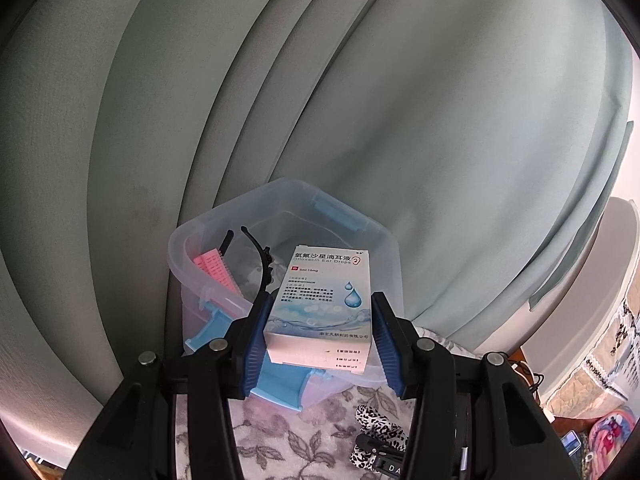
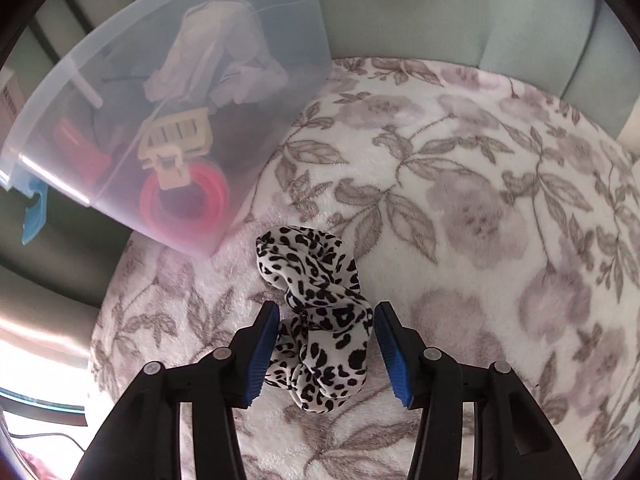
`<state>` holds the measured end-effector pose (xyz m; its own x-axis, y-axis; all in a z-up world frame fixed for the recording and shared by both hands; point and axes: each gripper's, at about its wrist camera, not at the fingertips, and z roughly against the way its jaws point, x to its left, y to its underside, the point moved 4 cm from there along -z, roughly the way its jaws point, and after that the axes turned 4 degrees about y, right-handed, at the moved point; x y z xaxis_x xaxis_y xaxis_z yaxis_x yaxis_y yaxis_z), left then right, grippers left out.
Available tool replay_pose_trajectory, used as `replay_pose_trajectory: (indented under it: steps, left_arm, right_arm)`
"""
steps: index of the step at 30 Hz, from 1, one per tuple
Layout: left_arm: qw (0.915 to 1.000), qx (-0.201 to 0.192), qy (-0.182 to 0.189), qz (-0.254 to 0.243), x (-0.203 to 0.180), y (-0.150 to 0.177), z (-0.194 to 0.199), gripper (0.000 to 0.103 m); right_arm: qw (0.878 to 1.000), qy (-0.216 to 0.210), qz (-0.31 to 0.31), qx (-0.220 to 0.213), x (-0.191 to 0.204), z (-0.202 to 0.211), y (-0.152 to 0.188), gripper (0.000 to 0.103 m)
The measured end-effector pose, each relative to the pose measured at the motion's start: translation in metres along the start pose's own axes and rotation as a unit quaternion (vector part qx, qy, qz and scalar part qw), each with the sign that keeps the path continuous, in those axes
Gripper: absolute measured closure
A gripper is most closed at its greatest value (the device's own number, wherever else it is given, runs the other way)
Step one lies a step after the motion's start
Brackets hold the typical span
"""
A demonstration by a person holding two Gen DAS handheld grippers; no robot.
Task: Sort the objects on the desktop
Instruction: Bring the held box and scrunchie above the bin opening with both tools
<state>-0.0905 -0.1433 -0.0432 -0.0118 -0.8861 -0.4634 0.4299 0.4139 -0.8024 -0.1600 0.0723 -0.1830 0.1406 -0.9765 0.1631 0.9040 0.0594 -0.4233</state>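
Cardboard carton: the ear-drops box sits clamped between my left claw pads, held level above the near rim of the clear plastic bin.
Left claw: narrowed to the box's width, both blue pads pressed flat on its long sides; the grip looks square.
Bin contents: a pink comb and a black hair clip lie inside, toward the bin's left wall.
Right claw: the right claw stands wide apart around the leopard-print scrunchie, low over it; the left pad looks to brush the fabric, the right pad stands clear of it, so it has hold of nothing.
Scrunchie place: on the floral blanket, just beside the bin's near corner.
Surface: soft and fleecy, so I judge it will give under pressure.
Box step: I'd carry the carton further over the bin's open middle, clear of comb and clip, and lower before letting go.
Scrunchie step: I'd centre the bunched fabric between the pads and pinch the thick fold, not a loose edge.
Risk: catching blanket pile with the scrunchie.
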Motion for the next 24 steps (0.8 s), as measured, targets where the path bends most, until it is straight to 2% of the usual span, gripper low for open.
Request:
replay_pose_trajectory:
  steps: [2,6,13,18,24]
  left_arm:
    - [1.0,0.0,0.0,0.001,-0.001,0.001,-0.001,0.053]
    - [1.0,0.001,0.001,0.001,0.0,0.002,-0.002,0.053]
    - [1.0,0.0,0.001,0.004,0.002,0.004,-0.005,0.053]
    - [1.0,0.001,0.006,0.004,0.001,0.005,-0.007,0.053]
    - [1.0,-0.003,0.009,0.0,-0.001,0.002,-0.008,0.052]
  right_arm:
    - [1.0,-0.004,-0.003,0.001,0.001,0.0,0.001,0.069]
    - [1.0,-0.01,-0.004,-0.006,0.003,0.007,0.002,0.079]
    - [0.998,-0.031,-0.01,-0.052,0.006,0.034,-0.01,0.081]
    - [0.991,-0.048,-0.01,-0.123,0.016,0.089,-0.029,0.081]
    - [0.975,-0.075,0.013,-0.209,0.048,0.15,-0.056,0.081]
